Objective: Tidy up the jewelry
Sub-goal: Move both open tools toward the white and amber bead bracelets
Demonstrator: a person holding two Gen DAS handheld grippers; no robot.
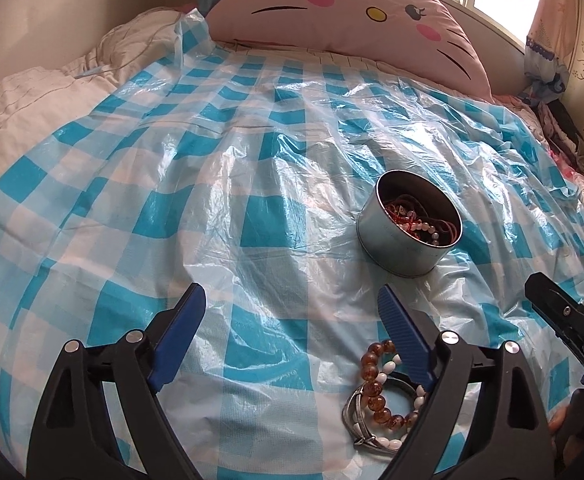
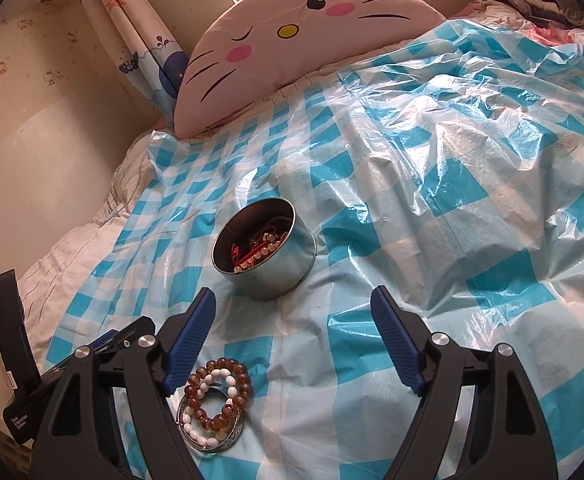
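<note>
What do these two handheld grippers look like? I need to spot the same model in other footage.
Both the left gripper and right gripper look alike: black plastic A-shaped frames with silver rivets, and angled blue ribbed fingers. The left unit's black body carries small white lettering, unreadable here.

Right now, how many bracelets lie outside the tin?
3, stacked together on the checked sheet near the hand-held grippers: amber bead bracelet, white bead bracelet, silver bangle underneath. More fill the tin.

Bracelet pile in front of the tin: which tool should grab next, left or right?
Probably right. In its view the bracelets lie beside its left finger, mostly unobstructed. The left tool's right finger covers part of the pile. Both are open, and the tin sits just ahead.
</note>
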